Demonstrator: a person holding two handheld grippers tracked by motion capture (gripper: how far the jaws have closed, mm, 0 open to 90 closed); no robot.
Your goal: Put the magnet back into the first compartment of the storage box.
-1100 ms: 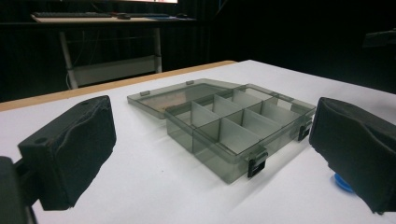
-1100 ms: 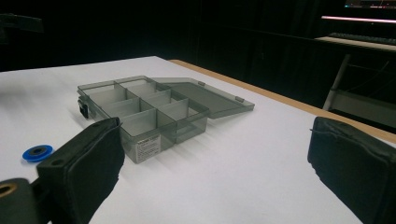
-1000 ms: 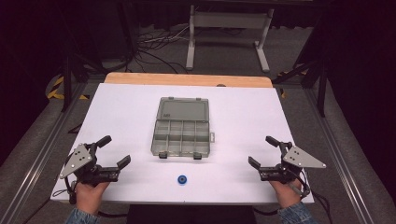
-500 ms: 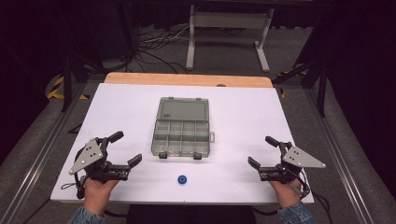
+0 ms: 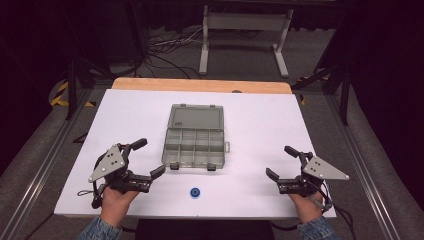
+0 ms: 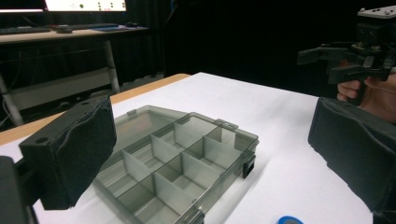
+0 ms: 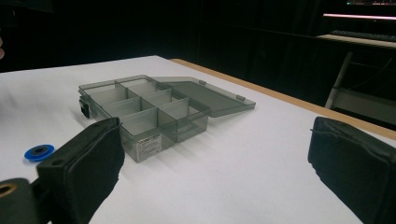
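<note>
A grey see-through compartment box (image 5: 194, 141) lies open in the middle of the white table (image 5: 260, 120), its lid flat behind it and its cells empty (image 6: 177, 163) (image 7: 140, 105). A small blue ring (image 5: 195, 192) rests near the front edge, in front of the box (image 7: 39, 151) (image 6: 289, 220). My left gripper (image 5: 148, 157) is open just left of the box's front corner, nothing between its jaws. My right gripper (image 5: 281, 161) is open at the front right, holding nothing, also seen across the table in the left gripper view (image 6: 327, 58).
A wooden strip (image 5: 200, 85) runs along the table's far edge. Behind it stand a metal stand (image 5: 245, 30) and loose cables on the floor. Metal rails run along both sides of the table.
My left gripper has moved right and forward, closer to the box's front left corner. The right gripper, box and blue ring have stayed put.
</note>
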